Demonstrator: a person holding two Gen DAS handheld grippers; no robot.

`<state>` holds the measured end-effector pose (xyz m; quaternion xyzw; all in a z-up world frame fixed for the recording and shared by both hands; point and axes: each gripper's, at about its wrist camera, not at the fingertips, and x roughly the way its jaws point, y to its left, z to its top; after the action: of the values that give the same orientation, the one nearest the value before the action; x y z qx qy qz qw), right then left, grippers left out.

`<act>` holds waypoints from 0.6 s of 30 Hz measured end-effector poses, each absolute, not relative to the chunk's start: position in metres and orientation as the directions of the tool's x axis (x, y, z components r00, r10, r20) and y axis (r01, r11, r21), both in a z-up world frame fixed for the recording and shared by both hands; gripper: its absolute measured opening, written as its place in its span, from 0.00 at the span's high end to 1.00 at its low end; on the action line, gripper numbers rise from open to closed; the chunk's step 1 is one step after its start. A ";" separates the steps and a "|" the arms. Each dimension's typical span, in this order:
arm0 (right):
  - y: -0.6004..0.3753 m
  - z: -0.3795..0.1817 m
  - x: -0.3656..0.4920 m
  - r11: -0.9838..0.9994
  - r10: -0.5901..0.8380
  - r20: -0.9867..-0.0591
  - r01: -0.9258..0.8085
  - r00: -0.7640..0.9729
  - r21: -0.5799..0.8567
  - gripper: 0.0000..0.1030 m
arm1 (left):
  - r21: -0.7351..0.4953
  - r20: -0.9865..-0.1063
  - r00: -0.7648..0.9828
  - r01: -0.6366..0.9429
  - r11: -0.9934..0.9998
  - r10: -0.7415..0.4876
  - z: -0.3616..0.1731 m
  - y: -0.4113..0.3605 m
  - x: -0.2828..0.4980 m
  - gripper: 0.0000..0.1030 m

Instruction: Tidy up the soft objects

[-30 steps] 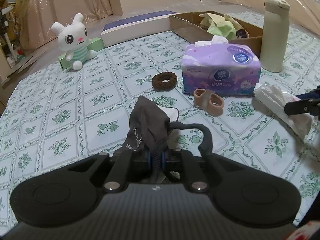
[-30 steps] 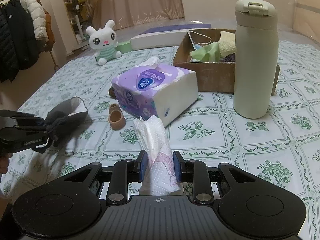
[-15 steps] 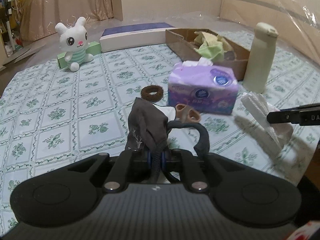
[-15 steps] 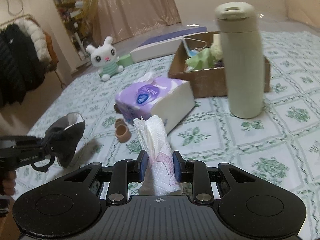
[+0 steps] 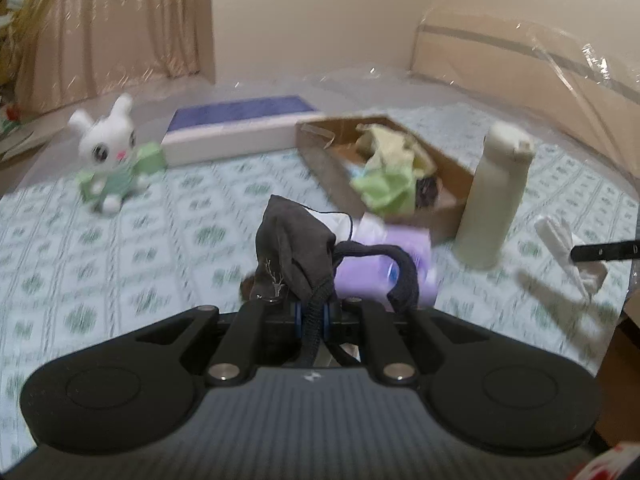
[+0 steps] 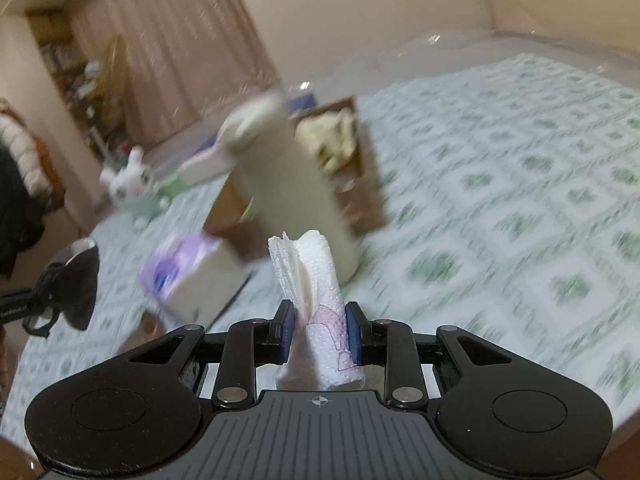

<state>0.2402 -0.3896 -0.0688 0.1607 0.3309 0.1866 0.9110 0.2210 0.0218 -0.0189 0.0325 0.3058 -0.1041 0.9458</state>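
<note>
Both loads have risen off the table since a second ago, left gripper (image 5: 311, 314) clamped on the dark face mask (image 5: 294, 248), right gripper (image 6: 319, 330) pinching the tissue pack (image 6: 316, 300), apparently, through blur, bound for the cardboard box (image 5: 448, 188).

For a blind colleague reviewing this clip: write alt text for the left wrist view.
The left gripper holds a dark grey cloth face mask by its black strap, jaws shut, above a green-patterned tablecloth. Beyond, blurred, lie a purple tissue pack, a brown cardboard box of cloths, a cream bottle and a white plush rabbit. At the right edge, the other gripper holds white folded tissue.
</note>
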 end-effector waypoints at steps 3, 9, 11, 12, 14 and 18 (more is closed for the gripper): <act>-0.414 -0.053 0.267 0.877 0.438 -0.507 -0.229 0.742 0.423 0.85 | -0.003 -0.561 0.802 0.243 0.970 -0.203 -0.005 0.010 0.248 0.91; -0.441 -0.034 0.335 0.827 0.500 -0.432 -0.266 0.750 0.496 0.85 | -0.027 -0.545 0.801 0.279 0.960 -0.248 0.008 -0.019 0.308 0.91; -0.443 -0.034 0.350 0.818 0.509 -0.423 -0.269 0.749 0.508 0.85 | -0.032 -0.538 0.800 0.296 0.955 -0.267 0.008 -0.028 0.322 0.91; -0.445 -0.034 0.356 0.816 0.510 -0.417 -0.270 0.753 0.511 0.85 | -0.037 -0.536 0.799 0.301 0.953 -0.273 0.008 -0.032 0.328 0.91; -0.448 -0.033 0.369 0.810 0.515 -0.404 -0.274 0.756 0.519 0.85 | -0.049 -0.538 0.791 0.316 0.948 -0.292 0.008 -0.040 0.343 0.91; -0.445 -0.028 0.406 0.801 0.531 -0.393 -0.294 0.751 0.522 0.85 | -0.076 -0.544 0.776 0.334 0.940 -0.320 0.011 -0.057 0.376 0.91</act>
<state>0.4056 -0.4455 -0.0282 0.2194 0.2706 0.2268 0.9095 0.3758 -0.0574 0.0106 0.0126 0.2866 -0.1734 0.9421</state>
